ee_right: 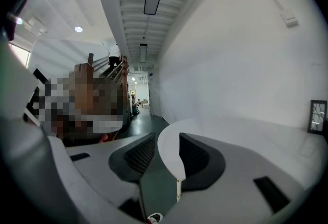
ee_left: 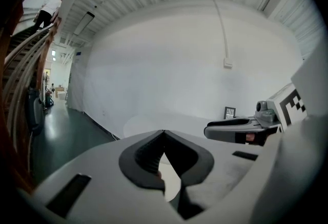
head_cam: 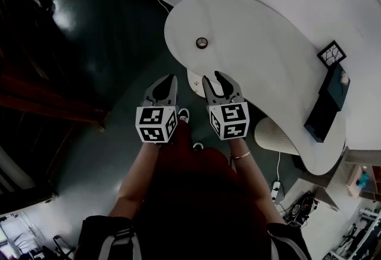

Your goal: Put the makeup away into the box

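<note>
A small round dark-rimmed makeup pot (head_cam: pixel 202 43) sits alone on the white curved table (head_cam: pixel 256 27). A dark teal box (head_cam: pixel 326 104) stands at the table's far right end. Both grippers hover side by side over the floor, just short of the table's near edge. My left gripper (head_cam: pixel 170 78) is shut with nothing in it; in the left gripper view its tips (ee_left: pixel 163 131) meet. My right gripper (head_cam: pixel 212 77) stands open, and in the right gripper view only the table edge shows through its gap (ee_right: pixel 166 137). The pot lies beyond both.
A small framed picture (head_cam: pixel 331 53) leans by the box. A ribbed white stool (head_cam: pixel 277 135) stands under the table at the right, with a cable and power strip (head_cam: pixel 275 187) on the dark green floor. A wooden staircase (ee_left: pixel 20 64) rises at the left.
</note>
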The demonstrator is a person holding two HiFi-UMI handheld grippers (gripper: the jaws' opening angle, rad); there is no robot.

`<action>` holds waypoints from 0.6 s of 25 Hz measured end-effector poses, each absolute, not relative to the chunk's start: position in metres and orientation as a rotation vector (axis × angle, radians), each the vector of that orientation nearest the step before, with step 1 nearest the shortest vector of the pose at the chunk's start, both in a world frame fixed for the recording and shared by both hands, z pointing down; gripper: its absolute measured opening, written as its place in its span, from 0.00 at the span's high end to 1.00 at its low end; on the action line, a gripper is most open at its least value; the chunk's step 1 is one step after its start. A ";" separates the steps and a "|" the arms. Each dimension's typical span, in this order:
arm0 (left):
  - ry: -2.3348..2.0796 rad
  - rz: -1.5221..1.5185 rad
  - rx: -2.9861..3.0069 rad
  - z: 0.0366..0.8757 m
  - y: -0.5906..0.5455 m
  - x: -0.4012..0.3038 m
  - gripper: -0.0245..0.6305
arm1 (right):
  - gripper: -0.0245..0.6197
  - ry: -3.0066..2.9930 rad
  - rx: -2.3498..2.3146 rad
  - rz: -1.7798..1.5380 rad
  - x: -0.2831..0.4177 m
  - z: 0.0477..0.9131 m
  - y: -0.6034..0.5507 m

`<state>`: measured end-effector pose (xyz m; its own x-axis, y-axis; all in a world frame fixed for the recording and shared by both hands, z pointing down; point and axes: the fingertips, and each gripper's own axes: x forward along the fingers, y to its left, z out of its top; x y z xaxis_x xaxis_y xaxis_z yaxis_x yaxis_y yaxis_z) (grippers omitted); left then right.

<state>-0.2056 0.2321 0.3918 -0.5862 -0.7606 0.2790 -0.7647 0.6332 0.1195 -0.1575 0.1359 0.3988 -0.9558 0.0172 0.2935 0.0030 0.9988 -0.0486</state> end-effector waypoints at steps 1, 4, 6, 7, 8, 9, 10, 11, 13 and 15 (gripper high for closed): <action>-2.549 0.017 1.232 0.393 0.230 -0.212 0.93 | 0.75 -2.838 -0.010 0.071 -0.164 0.400 0.134; -2.534 0.011 1.238 0.396 0.222 -0.233 0.93 | 0.74 -2.825 -0.005 0.088 -0.184 0.404 0.128; -2.525 0.011 1.243 0.398 0.215 -0.247 0.93 | 0.74 -2.815 0.003 0.099 -0.197 0.407 0.122; -2.519 0.011 1.245 0.399 0.211 -0.254 0.93 | 0.72 -2.809 0.007 0.104 -0.204 0.409 0.119; -2.513 0.011 1.246 0.400 0.208 -0.261 0.93 | 0.72 -2.802 0.008 0.110 -0.210 0.411 0.117; -2.506 0.012 1.247 0.402 0.206 -0.268 0.93 | 0.71 -2.793 0.009 0.114 -0.217 0.413 0.114; -2.500 0.012 1.248 0.404 0.203 -0.274 0.93 | 0.70 -2.783 0.011 0.117 -0.223 0.416 0.112; -2.492 0.012 1.250 0.406 0.200 -0.280 0.93 | 0.70 -2.773 0.016 0.119 -0.229 0.419 0.110; -2.476 0.015 1.255 0.410 0.194 -0.292 0.93 | 0.70 -2.754 0.029 0.125 -0.239 0.426 0.104; -2.462 0.018 1.263 0.413 0.189 -0.303 0.93 | 0.69 -2.733 0.047 0.126 -0.249 0.433 0.100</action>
<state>-0.3026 0.1887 0.4128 -0.5284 -0.7816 0.3314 -0.7864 0.5978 0.1559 -0.2493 0.0998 0.4326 -0.9182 -0.0147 0.3958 -0.0509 0.9954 -0.0813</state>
